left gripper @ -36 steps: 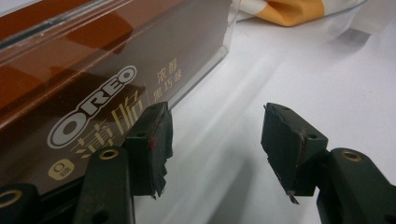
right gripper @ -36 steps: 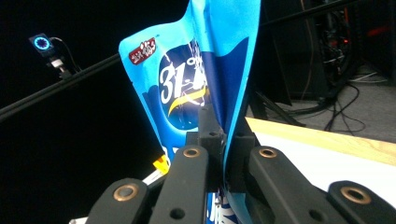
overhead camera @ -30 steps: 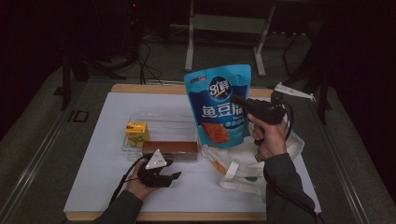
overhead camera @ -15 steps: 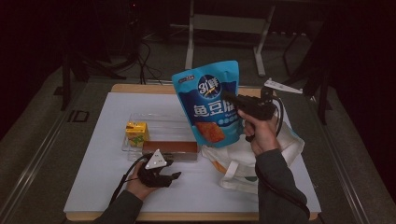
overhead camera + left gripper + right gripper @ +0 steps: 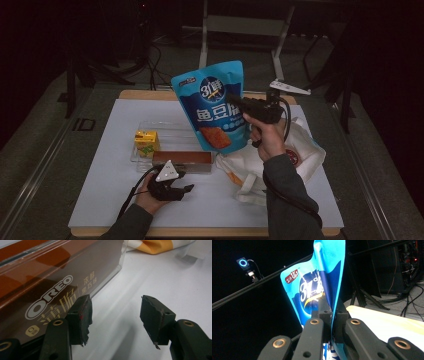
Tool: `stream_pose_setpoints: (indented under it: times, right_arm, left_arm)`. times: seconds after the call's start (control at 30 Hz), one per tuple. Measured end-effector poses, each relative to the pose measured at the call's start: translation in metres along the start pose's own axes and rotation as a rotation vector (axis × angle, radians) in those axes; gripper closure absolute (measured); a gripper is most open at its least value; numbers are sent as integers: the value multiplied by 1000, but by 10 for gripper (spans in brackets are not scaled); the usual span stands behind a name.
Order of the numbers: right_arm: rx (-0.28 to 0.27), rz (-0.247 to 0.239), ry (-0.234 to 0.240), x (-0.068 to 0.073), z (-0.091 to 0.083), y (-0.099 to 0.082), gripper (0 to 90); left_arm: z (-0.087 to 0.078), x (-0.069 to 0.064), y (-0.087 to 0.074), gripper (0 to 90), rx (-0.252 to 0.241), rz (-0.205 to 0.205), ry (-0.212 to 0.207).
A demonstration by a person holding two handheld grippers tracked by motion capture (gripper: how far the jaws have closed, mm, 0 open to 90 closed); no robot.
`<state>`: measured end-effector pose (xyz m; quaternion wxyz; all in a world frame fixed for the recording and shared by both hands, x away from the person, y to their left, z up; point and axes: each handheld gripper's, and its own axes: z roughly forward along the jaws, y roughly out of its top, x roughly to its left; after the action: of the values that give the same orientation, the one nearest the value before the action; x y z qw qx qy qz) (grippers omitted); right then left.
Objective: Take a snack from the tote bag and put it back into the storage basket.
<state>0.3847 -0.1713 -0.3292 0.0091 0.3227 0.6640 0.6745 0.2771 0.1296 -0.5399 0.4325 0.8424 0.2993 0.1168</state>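
Clamped on the edge of the blue snack pouch (image 5: pixel 214 107), the right gripper (image 5: pixel 239 102) held it upright in the air above the far half of the white table (image 5: pixel 100 200); in the right gripper view the jaws stood pressed together with the pouch's (image 5: pixel 317 287) folded side between them. Left gripper (image 5: pixel 172 189) rested near the table's front edge, jaws apart and holding nothing, one jaw just beside the brown Oreo box (image 5: pixel 50 285); a yellow juice carton (image 5: pixel 146 142) stood in the clear tray (image 5: pixel 150 127), and a white cloth bag (image 5: pixel 300 150) lay under the right forearm. Judging by this, the carry was in hand; the next move likely called for lowering the pouch over its destination before loosening the grip, since the limp pouch could swing or fold.
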Motion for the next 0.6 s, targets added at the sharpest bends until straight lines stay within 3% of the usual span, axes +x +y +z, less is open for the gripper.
stream_pose_setpoints:
  times: [0.6]
  right_arm:
    - [28, 4, 22, 2, 48, -9, 885]
  left_arm:
    - [0, -1, 0, 423, 0, 6, -1]
